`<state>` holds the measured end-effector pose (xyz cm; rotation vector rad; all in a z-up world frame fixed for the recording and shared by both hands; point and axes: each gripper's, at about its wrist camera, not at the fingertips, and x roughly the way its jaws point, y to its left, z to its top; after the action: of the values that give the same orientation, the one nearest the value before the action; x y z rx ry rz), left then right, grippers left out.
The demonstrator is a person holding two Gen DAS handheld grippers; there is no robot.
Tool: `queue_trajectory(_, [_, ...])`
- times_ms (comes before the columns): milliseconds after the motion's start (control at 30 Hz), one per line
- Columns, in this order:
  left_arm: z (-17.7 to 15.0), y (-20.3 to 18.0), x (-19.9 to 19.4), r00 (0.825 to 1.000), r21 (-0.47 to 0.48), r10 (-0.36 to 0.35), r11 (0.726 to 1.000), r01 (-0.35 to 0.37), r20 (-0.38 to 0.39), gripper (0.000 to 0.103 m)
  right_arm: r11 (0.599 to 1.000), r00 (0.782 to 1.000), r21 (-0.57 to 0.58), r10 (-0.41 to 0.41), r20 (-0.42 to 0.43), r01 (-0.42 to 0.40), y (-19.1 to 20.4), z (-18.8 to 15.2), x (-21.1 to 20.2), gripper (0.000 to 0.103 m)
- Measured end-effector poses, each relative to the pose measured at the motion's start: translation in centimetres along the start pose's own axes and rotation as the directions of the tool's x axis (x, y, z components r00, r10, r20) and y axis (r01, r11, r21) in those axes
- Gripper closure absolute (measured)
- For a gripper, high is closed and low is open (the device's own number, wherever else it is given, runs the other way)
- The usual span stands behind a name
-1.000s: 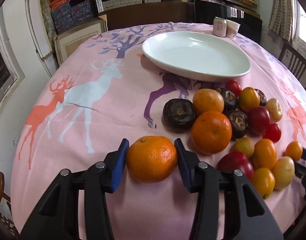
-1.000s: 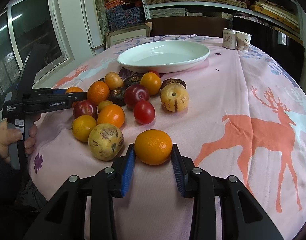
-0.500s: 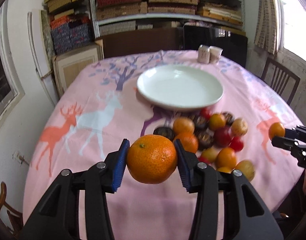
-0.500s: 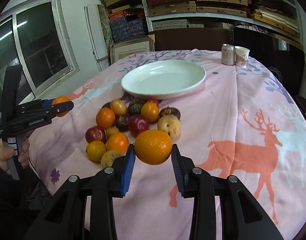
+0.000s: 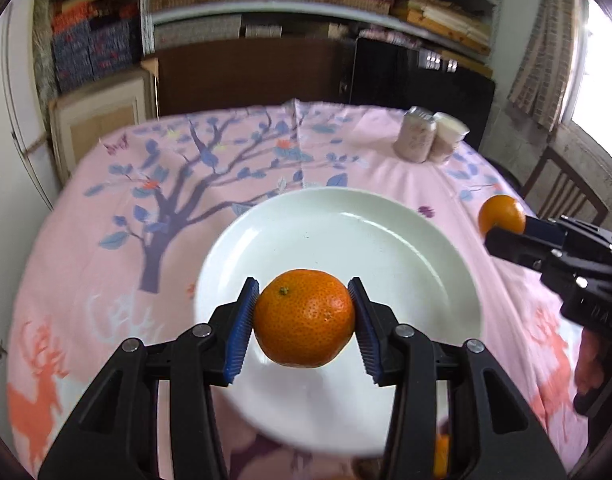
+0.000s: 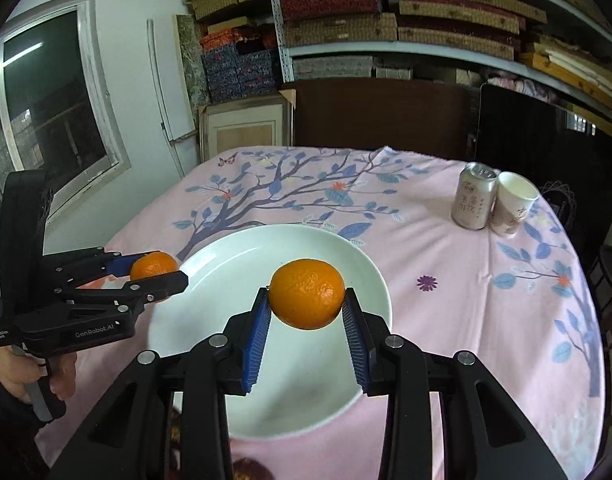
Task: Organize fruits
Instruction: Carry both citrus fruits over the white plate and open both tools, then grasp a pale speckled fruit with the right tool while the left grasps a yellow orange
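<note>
Left wrist view shows the left gripper (image 5: pixel 304 322), clamped on a mandarin (image 5: pixel 304 322) lifted off the pink tablecloth (image 5: pixel 118 240) a second ago, now over the empty white plate (image 5: pixel 385 248); the right gripper (image 6: pixel 306 308) likewise pinches its mandarin (image 6: pixel 307 299) above it, so release seems next

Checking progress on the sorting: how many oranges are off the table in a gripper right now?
2. One round orange is clamped in the left gripper above the white ceramic plate; the other orange sits in the right gripper. Fruit below may be hidden.

Two oranges (image 5: pixel 304 322) (image 6: pixel 307 294) held above the white plate (image 5: pixel 405 248).
</note>
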<state>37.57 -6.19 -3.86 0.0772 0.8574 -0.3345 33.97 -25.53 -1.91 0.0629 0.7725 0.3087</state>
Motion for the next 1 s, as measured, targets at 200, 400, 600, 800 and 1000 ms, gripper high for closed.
queue_trajectory(200, [1.8,1.3,7.4,0.994,-0.031,0.019,0.999,-0.022,-0.104,0.058,1.0,0.994,-0.028,-0.008,-0.106,0.006,0.0,-0.1,7.8,0.066])
queue_trajectory(400, [2.0,2.7,6.9,0.996,-0.069,0.044,0.996,-0.049,-0.079,0.021,0.998,0.999,-0.054,-0.039,-0.007,0.038,0.7,0.7,5.9,0.023])
queue_trajectory(600, [0.8,3.7,-2.0,0.998,-0.117,0.005,0.993,0.003,0.065,0.011,0.998,0.997,-0.019,-0.052,0.055,0.053,0.8,-0.7,-1.7,0.023])
queue_trajectory(800, [-7.7,1.9,-10.5,0.995,-0.044,-0.013,0.999,0.018,0.099,0.005,0.996,0.999,-0.082,0.035,-0.019,-0.036,5.4,-9.6,-9.3,0.022])
queue_trajectory(1000, [-17.8,1.2,-14.7,0.996,-0.037,-0.016,0.999,0.019,0.085,0.005,0.979,0.986,-0.134,0.142,-0.089,-0.154,10.4,-19.8,-13.0,0.022])
